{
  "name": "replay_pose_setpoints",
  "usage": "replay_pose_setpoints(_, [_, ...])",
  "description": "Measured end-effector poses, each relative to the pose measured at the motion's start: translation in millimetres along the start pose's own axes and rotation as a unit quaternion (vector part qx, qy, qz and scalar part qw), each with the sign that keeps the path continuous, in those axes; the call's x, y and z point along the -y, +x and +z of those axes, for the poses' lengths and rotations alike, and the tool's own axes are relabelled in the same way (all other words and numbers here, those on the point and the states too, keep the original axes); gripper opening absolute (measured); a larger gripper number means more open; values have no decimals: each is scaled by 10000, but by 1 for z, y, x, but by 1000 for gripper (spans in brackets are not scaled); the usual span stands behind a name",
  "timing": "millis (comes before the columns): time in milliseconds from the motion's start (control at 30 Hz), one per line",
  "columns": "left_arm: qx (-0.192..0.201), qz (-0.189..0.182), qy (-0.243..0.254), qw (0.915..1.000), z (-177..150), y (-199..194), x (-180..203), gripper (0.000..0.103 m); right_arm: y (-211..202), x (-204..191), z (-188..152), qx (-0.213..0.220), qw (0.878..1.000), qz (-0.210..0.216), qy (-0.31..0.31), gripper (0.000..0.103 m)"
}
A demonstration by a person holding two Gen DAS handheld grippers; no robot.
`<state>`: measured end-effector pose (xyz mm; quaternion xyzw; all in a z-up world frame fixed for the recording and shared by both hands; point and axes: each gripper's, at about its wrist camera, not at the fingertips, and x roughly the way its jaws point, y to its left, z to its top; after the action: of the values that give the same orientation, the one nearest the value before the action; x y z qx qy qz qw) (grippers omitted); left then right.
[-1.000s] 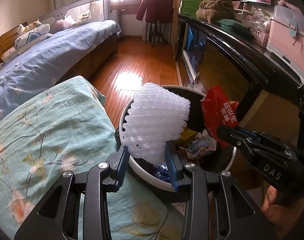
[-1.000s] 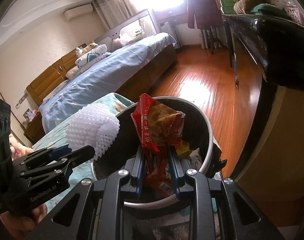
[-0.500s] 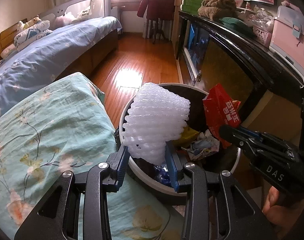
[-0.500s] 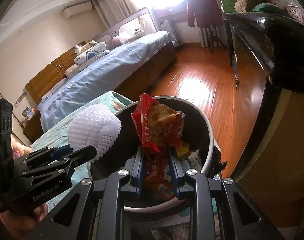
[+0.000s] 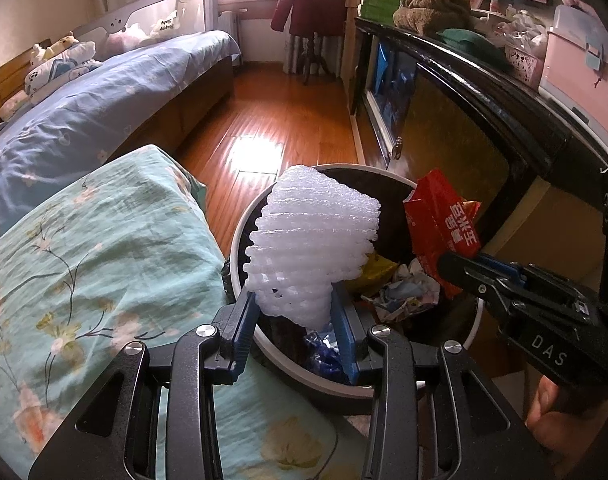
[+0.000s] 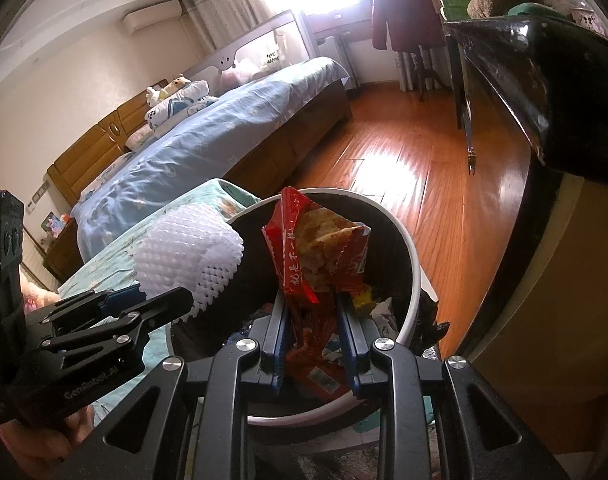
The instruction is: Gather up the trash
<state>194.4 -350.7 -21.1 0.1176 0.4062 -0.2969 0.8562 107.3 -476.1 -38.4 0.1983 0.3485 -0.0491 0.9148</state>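
The left gripper point(image 5: 295, 312) pinches a white foam fruit net point(image 5: 311, 248) and the right gripper point(image 6: 315, 322) pinches a red crinkled snack bag point(image 6: 313, 256), both above the round white-rimmed trash bin point(image 5: 240, 240) beside the floral teal bedding point(image 5: 96, 256). Nothing has shifted since earlier.

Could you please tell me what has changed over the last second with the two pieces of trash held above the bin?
Hardly anything has changed. The left gripper stays shut on the white foam net and the right gripper stays shut on the red snack bag, both poised over the open trash bin. Nothing was released, and the trash already inside lies as before.
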Motion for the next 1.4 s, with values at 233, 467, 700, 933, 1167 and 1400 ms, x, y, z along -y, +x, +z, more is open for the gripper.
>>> replay_pose_setpoints(233, [-23, 16, 53, 10000, 0, 2, 1, 36, 1, 2, 0, -14, 10000, -25, -4, 25])
replay_pose_setpoints(467, [-97, 18, 95, 9999, 0, 5, 3, 41, 5, 5, 2, -93, 10000, 27, 14, 37])
replay_pose_setpoints(700, [-20, 38, 30, 10000, -2, -4, -2, 64, -1, 9, 2, -85, 9998, 87, 137, 53])
replay_pose_setpoints(933, [170, 101, -141, 9997, -14, -27, -16, 70, -12, 5, -3, -44, 9998, 137, 154, 70])
replay_pose_setpoints(1167, [425, 143, -574, 9973, -43, -63, -38, 70, -25, -10, -8, 37, 9997, 207, 121, 71])
replay_pose_setpoints(1400, [630, 239, -980, 9929, -87, -96, -55, 71, -46, -35, -28, 260, 9990, 344, 132, 82])
